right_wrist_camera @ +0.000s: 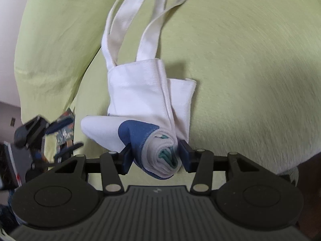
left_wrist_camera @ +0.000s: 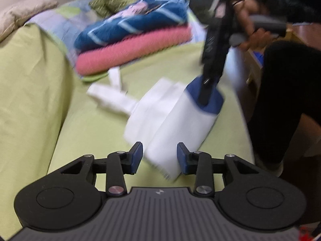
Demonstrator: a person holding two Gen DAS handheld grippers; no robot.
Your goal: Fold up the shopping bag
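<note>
A white cloth shopping bag (right_wrist_camera: 140, 92) with a blue printed patch lies folded on the green bedsheet, its two handles (right_wrist_camera: 128, 20) stretched away from me. My right gripper (right_wrist_camera: 155, 156) is shut on the bag's rolled, bunched end. In the left wrist view the same bag (left_wrist_camera: 170, 116) is blurred, and the right gripper (left_wrist_camera: 206, 92) pinches its blue end from above, held by a hand (left_wrist_camera: 248, 26). My left gripper (left_wrist_camera: 159, 156) is open, and the near edge of the bag lies between its blue pads without being clamped. The left gripper (right_wrist_camera: 50, 138) also shows blurred at the right wrist view's left.
A stack of folded cloths, blue (left_wrist_camera: 136, 22) over pink (left_wrist_camera: 130, 54), sits on the bed beyond the bag, with an olive pillow (left_wrist_camera: 112, 0) behind. The person's dark-clothed leg (left_wrist_camera: 280, 100) stands at the bed's right edge. Green sheet (right_wrist_camera: 250, 80) spreads right of the bag.
</note>
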